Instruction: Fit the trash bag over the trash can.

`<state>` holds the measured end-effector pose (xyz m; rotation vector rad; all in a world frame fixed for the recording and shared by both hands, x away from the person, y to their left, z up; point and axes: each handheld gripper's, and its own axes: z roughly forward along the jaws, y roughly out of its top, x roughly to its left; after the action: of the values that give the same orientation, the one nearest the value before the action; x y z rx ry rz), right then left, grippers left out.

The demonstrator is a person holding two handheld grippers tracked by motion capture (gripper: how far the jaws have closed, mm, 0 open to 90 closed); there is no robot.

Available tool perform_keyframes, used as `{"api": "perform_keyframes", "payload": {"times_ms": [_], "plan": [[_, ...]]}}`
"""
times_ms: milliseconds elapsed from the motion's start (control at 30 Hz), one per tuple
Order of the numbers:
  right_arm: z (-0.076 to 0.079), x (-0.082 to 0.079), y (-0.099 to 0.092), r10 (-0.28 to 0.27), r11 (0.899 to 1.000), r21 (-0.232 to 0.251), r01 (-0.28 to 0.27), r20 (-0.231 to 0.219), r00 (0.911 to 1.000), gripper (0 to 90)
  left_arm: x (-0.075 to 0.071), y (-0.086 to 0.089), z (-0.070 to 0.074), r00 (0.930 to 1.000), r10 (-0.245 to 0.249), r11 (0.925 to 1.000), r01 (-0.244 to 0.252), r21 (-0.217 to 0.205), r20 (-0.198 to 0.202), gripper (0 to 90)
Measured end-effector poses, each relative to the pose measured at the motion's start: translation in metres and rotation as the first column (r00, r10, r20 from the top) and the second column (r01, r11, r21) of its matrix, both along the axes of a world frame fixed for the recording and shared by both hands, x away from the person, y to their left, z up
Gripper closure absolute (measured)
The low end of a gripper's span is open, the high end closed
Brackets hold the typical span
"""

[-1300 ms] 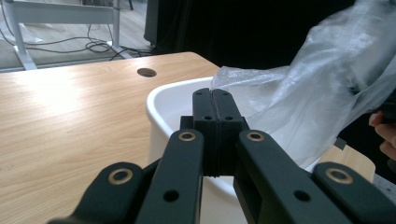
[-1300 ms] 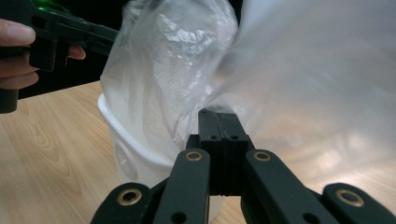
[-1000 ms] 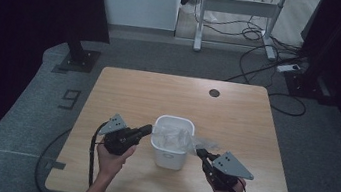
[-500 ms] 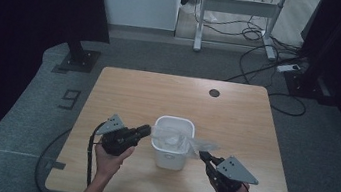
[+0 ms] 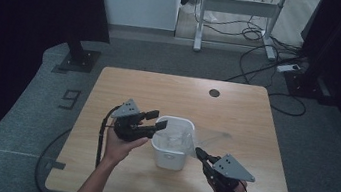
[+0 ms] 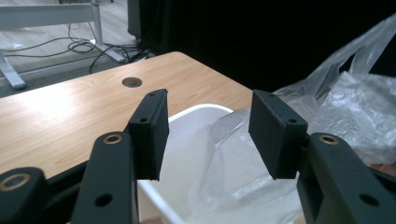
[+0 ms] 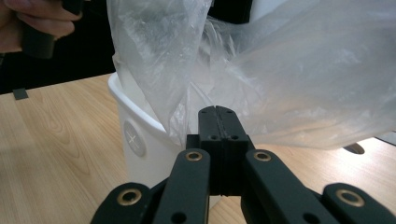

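Plainly the work in hand is lining the white bin [image 5: 170, 144] with the clear plastic bag [image 5: 202, 140], and every place below is given relative to that bin. The wooden table [image 5: 158, 94] carries the bin near the person's edge, upright, mouth up, its long axis vertical.

Partly inside the bin lies the bag: one portion is down in the well, while a loose sheet spills over the rim on the right gripper's side and spreads across the table away from the bin. Its long axis seems to run from the well outward over that rim, with the handle loops [image 6: 359, 46] raised above the bin. The bag looks very light, limp and slippery; it should crumple or slide instead of holding a shape, and a sharp tug could stretch or tear the film. The doubled film at the mouth or a handle loop looks like the best place to pinch, since a single layer may slip out of the pads. The bin itself looks stiff and light, so a hard pull on the bag could drag or tip it.

The left gripper [image 5: 158, 120] hovers at the bin's rim on the left side; its jaws have just been opening and stand about half apart, with nothing pressed between them. The right gripper [image 7: 218, 111] sits just beside the bin's right wall, jaws fully together, apparently nipping a fold of film at the tips.
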<state>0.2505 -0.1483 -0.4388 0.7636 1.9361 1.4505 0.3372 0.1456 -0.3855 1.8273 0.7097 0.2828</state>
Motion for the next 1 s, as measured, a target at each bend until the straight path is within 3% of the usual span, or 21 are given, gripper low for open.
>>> {"api": "perform_keyframes", "payload": {"times_ms": [133,167,267,400,500,533,567,767,1000], "plan": [[0.002,0.0,0.0,0.002,1.0,0.002,-0.002,0.005,1.0,89.2,0.005,-0.008,-0.004,0.9992,-0.028,0.999,0.029,0.033,-0.028,52.5],[0.003,0.0,-0.001,0.003,1.0,0.002,-0.003,0.01,0.9999,89.2,0.005,-0.014,-0.01,0.9992,-0.033,0.9973,0.034,0.065,-0.021,55.9],[0.003,-0.001,-0.002,0.008,1.0,0.002,-0.008,0.018,0.9998,89.1,0.004,-0.018,-0.016,0.9992,-0.038,0.9954,0.039,0.088,-0.014,72.5],[0.001,-0.002,-0.003,0.01,1.0,-0.001,-0.01,0.018,0.9998,89.1,0.003,-0.019,-0.019,0.9997,-0.023,0.9966,0.024,0.079,-0.008,85.9],[0.0,-0.003,-0.005,0.01,1.0,-0.005,-0.01,0.025,0.9996,89.2,0.002,-0.012,-0.018,0.9991,0.039,0.9987,-0.039,0.031,0.014,89.3],[0.0,-0.003,-0.005,0.01,1.0,-0.005,-0.01,0.025,0.9996,89.2,0.002,-0.012,-0.018,0.9991,0.039,0.9987,-0.039,0.031,0.014,89.6],[0.0,-0.004,-0.007,0.004,1.0,-0.01,-0.004,0.028,0.9996,89.1,0.001,-0.007,-0.017,0.997,0.076,0.9971,-0.076,0.007,0.016,89.7],[-0.003,0.0,-0.012,-0.033,0.999,-0.007,0.034,0.004,0.9994,89.1,-0.003,0.004,-0.02,0.9903,0.139,0.9903,-0.139,-0.005,-0.002,89.7],[-0.01,0.001,-0.016,-0.044,0.999,-0.009,0.044,-0.019,0.9989,89.1,-0.007,0.014,-0.028,0.9886,0.148,0.9883,-0.149,-0.032,-0.026,89.5]]}}
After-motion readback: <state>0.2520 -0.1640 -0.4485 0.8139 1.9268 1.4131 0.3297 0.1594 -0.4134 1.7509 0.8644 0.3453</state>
